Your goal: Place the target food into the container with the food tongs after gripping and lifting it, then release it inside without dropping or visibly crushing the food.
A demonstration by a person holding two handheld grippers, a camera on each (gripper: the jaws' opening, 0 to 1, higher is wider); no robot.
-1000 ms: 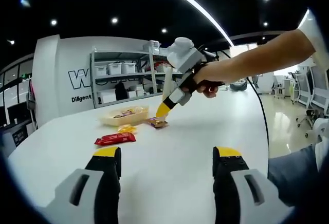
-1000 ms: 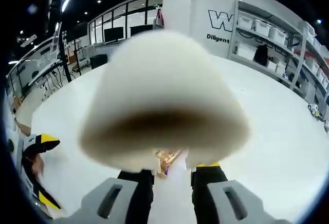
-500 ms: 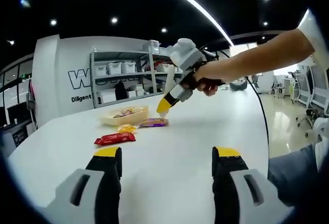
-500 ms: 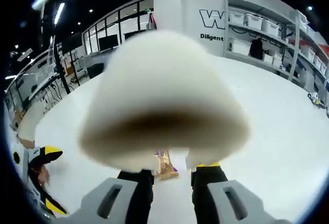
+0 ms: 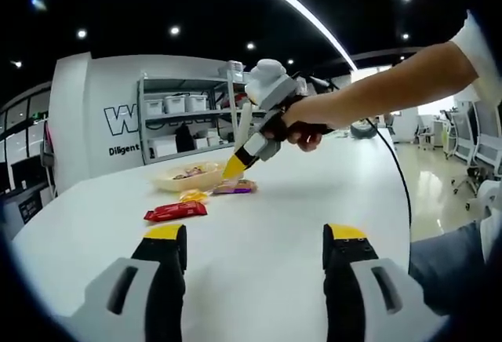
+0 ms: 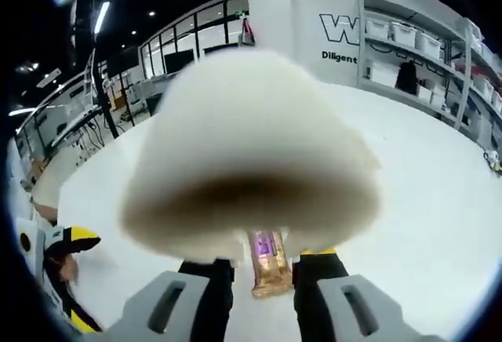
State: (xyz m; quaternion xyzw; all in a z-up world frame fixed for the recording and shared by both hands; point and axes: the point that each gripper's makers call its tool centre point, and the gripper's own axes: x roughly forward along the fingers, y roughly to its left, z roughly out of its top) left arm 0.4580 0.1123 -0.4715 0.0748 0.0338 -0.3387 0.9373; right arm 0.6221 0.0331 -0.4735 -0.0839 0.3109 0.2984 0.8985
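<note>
**Q:** Left gripper view: what was the condition of its own gripper?

**A:** The left gripper sat low over the white worktop with its two yellow-tipped jaws spread wide apart and nothing between them.

**Q:** Where was the right gripper?

**A:** In the left gripper view, the right gripper was held in a person's hand and angled down toward the far part of the worktop. Its yellow tip hung just above a purple-and-gold food packet lying flat on the worktop. Contact between tip and packet could not be confirmed. Whether its jaws were spread or pressed together could not be determined from this angle.

**Q:** Did the right gripper view settle that?

**A:** No. A blurred white tongs head covered the centre of that view and hid the jaw tips. The purple-and-gold food packet appeared below it, between the two dark jaw bases, lying on the worktop.

**Q:** Where was the container?

**A:** A shallow beige tray stood just behind the packet, near it but apart, with some food items already inside.

**Q:** What else lay on the worktop?

**A:** A small yellow packet lay in front of the tray, and a red packet lay nearer the left gripper. Grey shelving with white bins stood against the far wall.
</note>
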